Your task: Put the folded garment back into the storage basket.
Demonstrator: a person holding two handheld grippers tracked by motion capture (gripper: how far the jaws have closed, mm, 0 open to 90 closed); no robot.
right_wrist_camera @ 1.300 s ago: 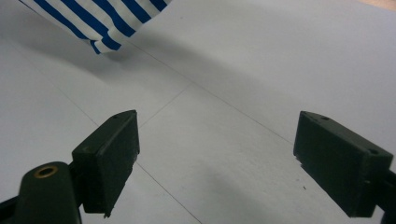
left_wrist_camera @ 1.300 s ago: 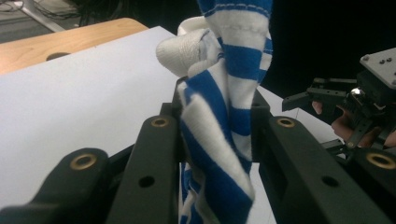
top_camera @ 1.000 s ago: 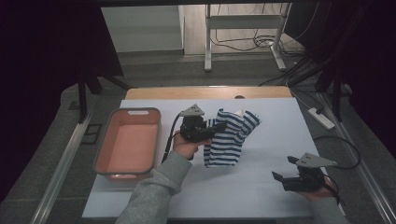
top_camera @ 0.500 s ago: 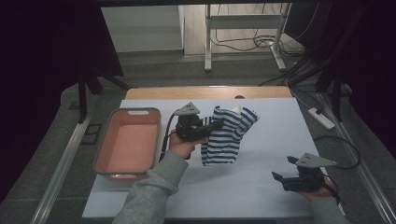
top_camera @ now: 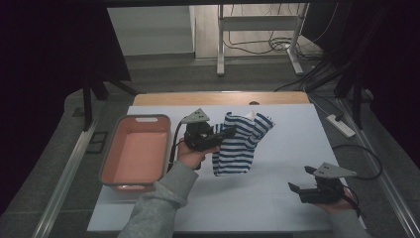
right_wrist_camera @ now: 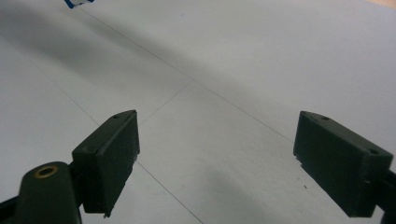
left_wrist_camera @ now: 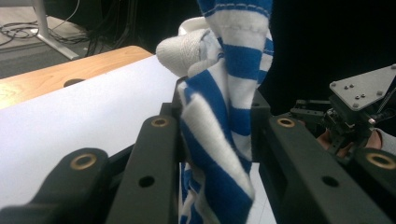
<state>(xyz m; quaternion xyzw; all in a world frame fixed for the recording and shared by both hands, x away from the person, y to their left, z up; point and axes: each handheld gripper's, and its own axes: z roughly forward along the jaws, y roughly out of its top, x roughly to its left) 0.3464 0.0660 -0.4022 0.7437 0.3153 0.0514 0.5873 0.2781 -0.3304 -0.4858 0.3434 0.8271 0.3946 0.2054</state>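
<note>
Your left gripper (top_camera: 229,132), frame centre, clamps the striped cloth (top_camera: 241,144) aloft; your right gripper (top_camera: 300,181), lower right, rests open on the surface (top_camera: 287,134).

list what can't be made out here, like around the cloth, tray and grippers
- Cloth: its lower end leaves the left gripper view at the bottom edge, between the left gripper's jaws.
- Tray: in the high view the near wall hides the floor behind it.
- Right gripper: high view, small and dark.

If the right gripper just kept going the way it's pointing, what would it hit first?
Probably the white table surface: the open right gripper looks down along it with nothing between its jaws. A blue-striped cloth lies far ahead, off to one side; depth is unclear.
</note>
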